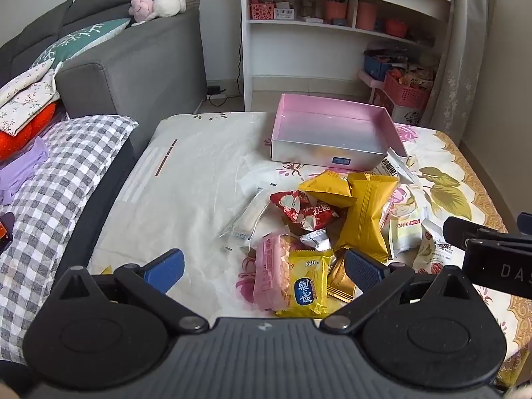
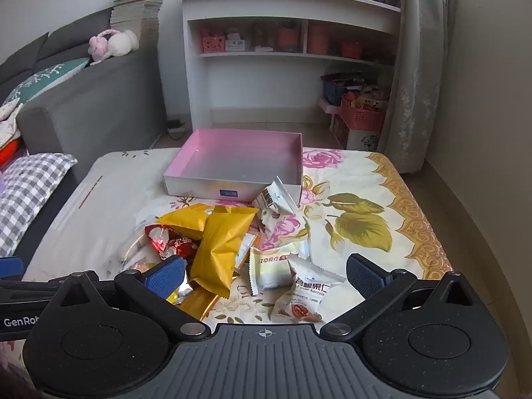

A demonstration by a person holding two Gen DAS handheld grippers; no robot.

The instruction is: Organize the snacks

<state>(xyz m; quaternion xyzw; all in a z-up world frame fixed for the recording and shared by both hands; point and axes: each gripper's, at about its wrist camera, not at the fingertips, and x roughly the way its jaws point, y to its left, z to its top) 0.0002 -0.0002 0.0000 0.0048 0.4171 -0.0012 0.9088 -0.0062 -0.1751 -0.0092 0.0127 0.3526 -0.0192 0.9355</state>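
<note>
In the left wrist view, the left gripper (image 1: 264, 266) is seen spread wide and empty above the snack pile (image 1: 335, 219), which lies just in front of the pink box (image 1: 332, 133), itself empty. Nearest the fingers, a pink wafer pack (image 1: 267, 274) and a yellow packet (image 1: 307, 286) are touching; both are judged light, crinkly and slippery.

In the right wrist view, the right gripper (image 2: 264, 276) is likewise spread and empty over a white nut sachet (image 2: 307, 294), in front of the box. A grip across its puffed middle is advised; the contents may crush.
</note>
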